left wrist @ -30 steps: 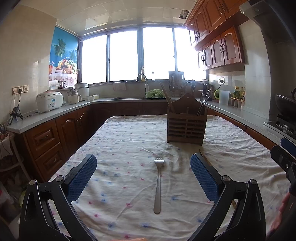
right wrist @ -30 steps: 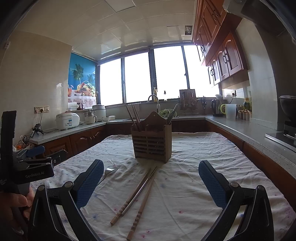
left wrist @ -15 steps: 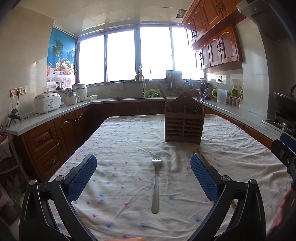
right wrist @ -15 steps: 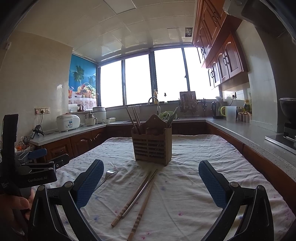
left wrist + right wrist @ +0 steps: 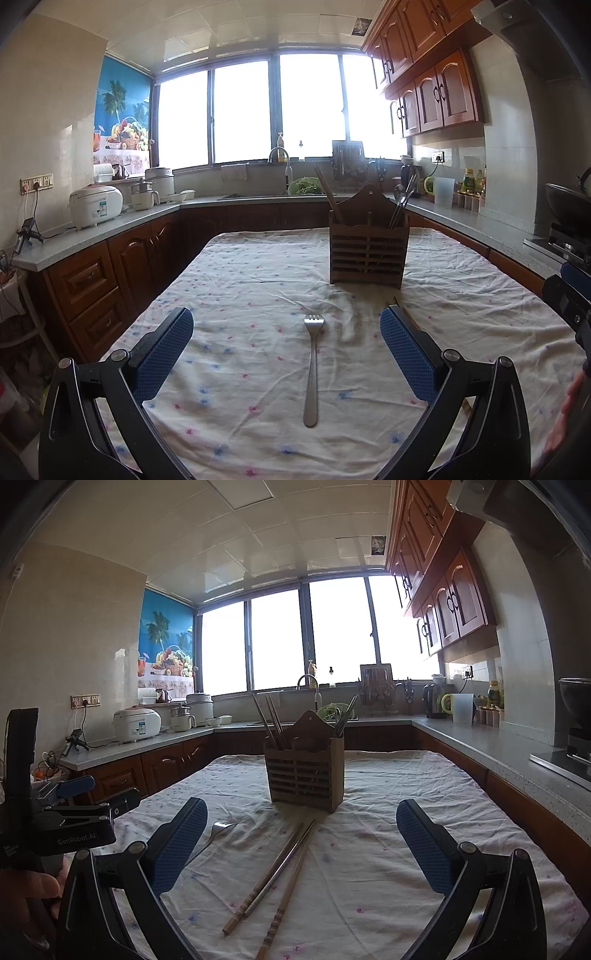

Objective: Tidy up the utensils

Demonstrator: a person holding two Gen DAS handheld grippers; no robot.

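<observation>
A steel fork [image 5: 312, 365] lies flat on the flowered tablecloth [image 5: 236, 295], tines away from me, between the spread fingers of my left gripper [image 5: 286, 334], which is open and empty. Beyond it stands a wooden slatted utensil holder [image 5: 367, 254] with chopsticks and metal utensils sticking up. In the right wrist view, three chopsticks [image 5: 273, 871] lie crossed on the cloth before the holder [image 5: 306, 773]. My right gripper [image 5: 301, 827] is open above them, holding nothing. The fork [image 5: 212, 836] shows beside its left finger.
Grey counters [image 5: 110, 225] with wooden cabinets ring the table on three sides. A rice cooker [image 5: 95, 205], a sink tap [image 5: 279, 155] and a white jug [image 5: 443, 190] sit on them. A stove with a wok [image 5: 569, 206] is at right. A hand [image 5: 22, 893] holds the left gripper.
Both views have tilted slightly upward and shifted; the fork now sits a bit right of centre between the left fingers. Nothing on the table has moved.
</observation>
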